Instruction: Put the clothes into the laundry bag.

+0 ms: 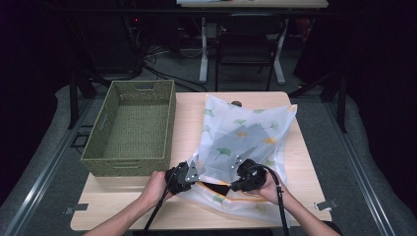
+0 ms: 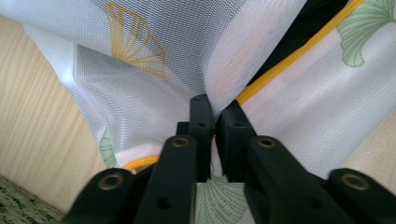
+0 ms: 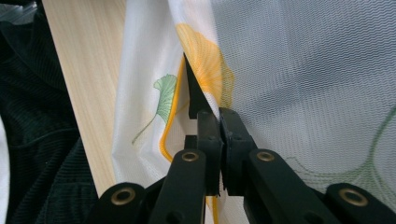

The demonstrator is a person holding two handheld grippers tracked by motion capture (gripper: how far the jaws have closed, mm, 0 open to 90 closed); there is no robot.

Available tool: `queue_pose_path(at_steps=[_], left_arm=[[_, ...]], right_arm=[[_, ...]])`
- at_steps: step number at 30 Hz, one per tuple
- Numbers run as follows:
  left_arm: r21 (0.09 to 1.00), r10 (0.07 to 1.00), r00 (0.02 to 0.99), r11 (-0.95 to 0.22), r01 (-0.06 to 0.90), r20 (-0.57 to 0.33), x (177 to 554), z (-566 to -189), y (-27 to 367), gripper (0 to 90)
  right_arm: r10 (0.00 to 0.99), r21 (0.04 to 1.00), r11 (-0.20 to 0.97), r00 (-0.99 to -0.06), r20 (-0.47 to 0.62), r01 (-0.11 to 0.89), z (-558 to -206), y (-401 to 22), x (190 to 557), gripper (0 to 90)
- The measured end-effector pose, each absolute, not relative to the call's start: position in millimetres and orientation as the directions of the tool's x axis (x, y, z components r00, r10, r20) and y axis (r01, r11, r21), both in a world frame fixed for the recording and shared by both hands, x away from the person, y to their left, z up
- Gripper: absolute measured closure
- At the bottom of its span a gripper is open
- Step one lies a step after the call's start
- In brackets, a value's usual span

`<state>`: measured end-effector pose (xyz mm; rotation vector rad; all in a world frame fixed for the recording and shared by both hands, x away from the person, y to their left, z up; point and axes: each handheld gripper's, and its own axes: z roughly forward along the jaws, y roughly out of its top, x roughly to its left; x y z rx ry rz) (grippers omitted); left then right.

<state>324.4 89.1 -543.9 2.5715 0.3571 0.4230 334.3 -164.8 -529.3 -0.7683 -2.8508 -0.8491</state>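
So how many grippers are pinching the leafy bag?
2. The left gripper pinches the mesh bag at the left of its open mouth, the right gripper at the right.

A white mesh laundry bag (image 1: 241,142) with ginkgo-leaf print and orange-trimmed opening lies spread beyond both grippers, its near edge pinched between each one's jaws, mouth gaping between them.

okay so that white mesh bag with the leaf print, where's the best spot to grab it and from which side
Judging by the pose, grip the mesh bag at its yellow-trimmed mouth edge, coming from the near, person's side of the table. The mouth faces that way, and the thin doubled edge fits between narrow jaws. The left gripper and right gripper are already pinched on the fabric there, holding the mouth apart.
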Motion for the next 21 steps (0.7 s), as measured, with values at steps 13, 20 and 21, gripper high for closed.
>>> queue_pose_path(at_steps=[13,20,21], left_arm=[[0.494,0.303,0.932,-0.852,0.173,0.197,325.3,-553.4,83.4,88.3],[0.456,0.265,0.949,-0.875,0.163,0.169,323.7,-556.9,80.7,87.8],[0.458,0.265,0.950,-0.874,0.163,0.166,324.3,-557.2,80.7,87.8]], right_arm=[[0.433,0.463,0.755,-0.883,0.180,0.465,-538.7,-163.5,336.2,88.1],[0.432,0.424,0.781,-0.887,0.164,0.459,-544.6,-163.7,336.5,87.8],[0.432,0.424,0.781,-0.887,0.164,0.459,-544.6,-163.7,336.5,87.8]])
